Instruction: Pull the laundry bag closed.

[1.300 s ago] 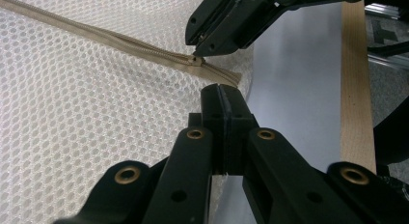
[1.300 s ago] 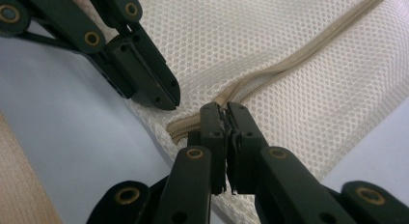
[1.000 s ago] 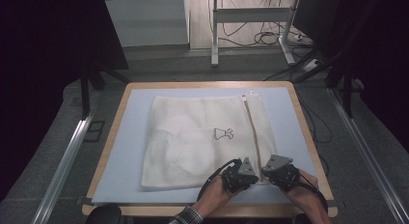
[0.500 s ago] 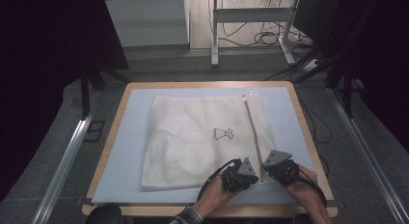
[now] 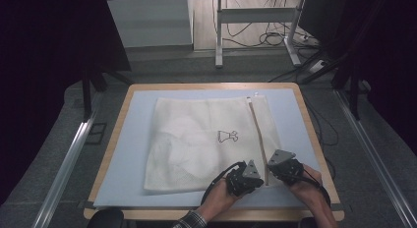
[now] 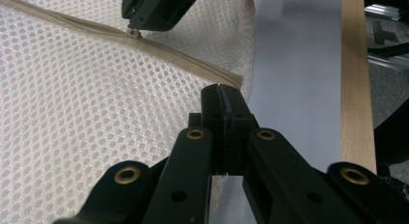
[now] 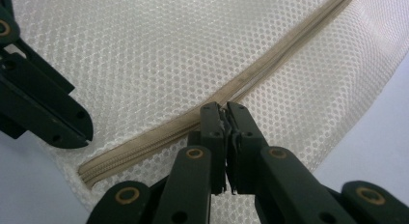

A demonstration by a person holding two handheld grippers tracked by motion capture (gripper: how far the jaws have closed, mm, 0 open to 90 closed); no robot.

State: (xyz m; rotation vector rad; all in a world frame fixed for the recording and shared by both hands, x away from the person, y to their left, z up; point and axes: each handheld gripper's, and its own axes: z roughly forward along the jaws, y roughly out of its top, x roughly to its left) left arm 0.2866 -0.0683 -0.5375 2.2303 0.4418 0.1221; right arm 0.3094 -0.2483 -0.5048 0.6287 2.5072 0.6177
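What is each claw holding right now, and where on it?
The right claw is shut on the zipper pull of the mesh laundry bag, near the zipper's near end. The left claw pinches the bag's corner at that zipper end.

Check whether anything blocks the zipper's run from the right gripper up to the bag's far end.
Nothing visible does. The right gripper sits shut on the zipper near the mesh bag's near edge, and the tan line runs bare to the far end. The left gripper is beside it, off the line.
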